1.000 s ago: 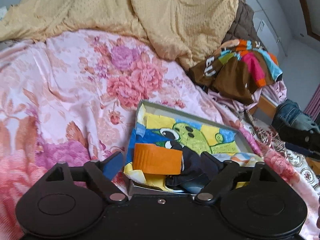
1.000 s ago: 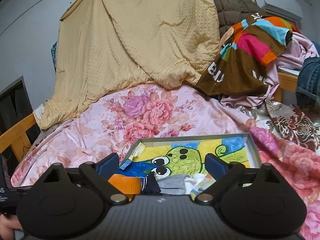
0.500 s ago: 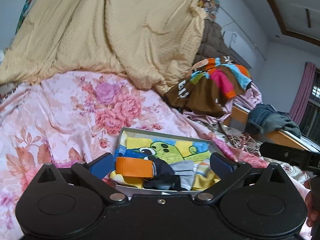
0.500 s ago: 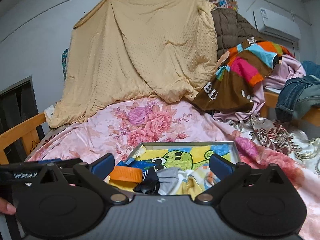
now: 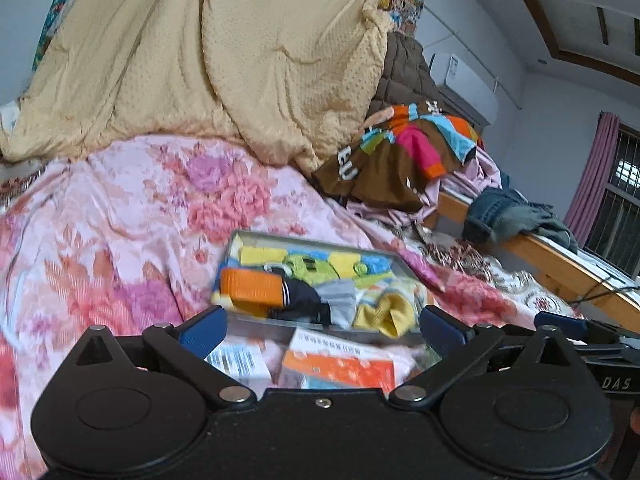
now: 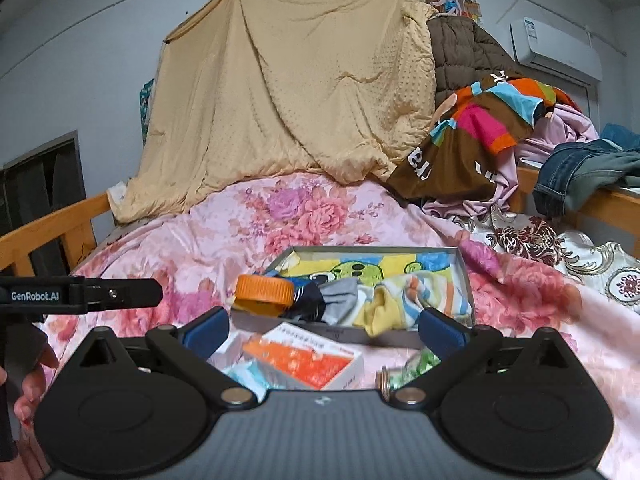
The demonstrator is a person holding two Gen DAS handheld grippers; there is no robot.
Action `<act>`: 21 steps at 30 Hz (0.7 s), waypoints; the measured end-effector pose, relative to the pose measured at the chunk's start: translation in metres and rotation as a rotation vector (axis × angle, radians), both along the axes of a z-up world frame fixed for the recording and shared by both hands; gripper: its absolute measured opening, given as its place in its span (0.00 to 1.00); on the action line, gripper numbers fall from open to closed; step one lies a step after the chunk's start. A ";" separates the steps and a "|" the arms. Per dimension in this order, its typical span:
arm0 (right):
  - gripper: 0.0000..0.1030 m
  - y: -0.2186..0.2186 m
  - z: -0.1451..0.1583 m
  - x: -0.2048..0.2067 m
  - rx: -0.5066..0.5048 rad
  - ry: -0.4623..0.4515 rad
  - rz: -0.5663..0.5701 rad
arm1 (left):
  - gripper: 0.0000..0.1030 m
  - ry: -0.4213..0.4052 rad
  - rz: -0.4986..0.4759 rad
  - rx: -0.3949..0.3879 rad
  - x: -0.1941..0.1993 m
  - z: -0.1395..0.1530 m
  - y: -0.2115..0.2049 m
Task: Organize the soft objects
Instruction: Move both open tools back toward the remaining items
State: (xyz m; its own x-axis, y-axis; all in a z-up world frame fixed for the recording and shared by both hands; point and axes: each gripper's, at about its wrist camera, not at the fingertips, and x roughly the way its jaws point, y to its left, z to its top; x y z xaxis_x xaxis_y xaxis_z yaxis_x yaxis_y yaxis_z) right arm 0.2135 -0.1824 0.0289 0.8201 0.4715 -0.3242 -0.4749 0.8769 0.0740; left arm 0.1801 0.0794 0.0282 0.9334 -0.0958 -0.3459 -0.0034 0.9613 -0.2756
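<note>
A shallow grey box with a cartoon frog picture lies on the floral bedspread. In it sit an orange roll, a dark sock, a grey sock, a yellow sock and a striped sock. My right gripper stands open just short of the box, holding nothing. My left gripper is also open and apart from the box, facing the orange roll and yellow sock.
An orange-and-white carton and a smaller white carton lie in front of the box. A beige blanket hangs behind. A brown multicoloured garment and jeans pile at the right. A wooden bed rail runs along the left.
Both grippers have drawn back from the box and their jaws have widened. The cartons in front of the box have come into view. The socks stay in the box.
</note>
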 end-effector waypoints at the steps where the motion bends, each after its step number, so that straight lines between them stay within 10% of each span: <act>1: 1.00 0.000 -0.001 -0.005 -0.005 -0.002 0.005 | 0.99 0.009 -0.002 0.002 -0.004 -0.002 -0.002; 21: 1.00 0.018 -0.040 -0.047 -0.166 0.140 0.151 | 0.99 0.261 -0.022 0.058 -0.032 -0.039 -0.024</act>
State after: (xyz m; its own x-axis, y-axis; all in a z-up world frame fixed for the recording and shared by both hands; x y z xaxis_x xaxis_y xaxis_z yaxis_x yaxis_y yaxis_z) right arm 0.1664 -0.1648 -0.0114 0.6860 0.5159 -0.5131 -0.5967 0.8024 0.0090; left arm 0.1482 0.0558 -0.0111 0.8096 -0.0880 -0.5803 -0.0464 0.9760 -0.2127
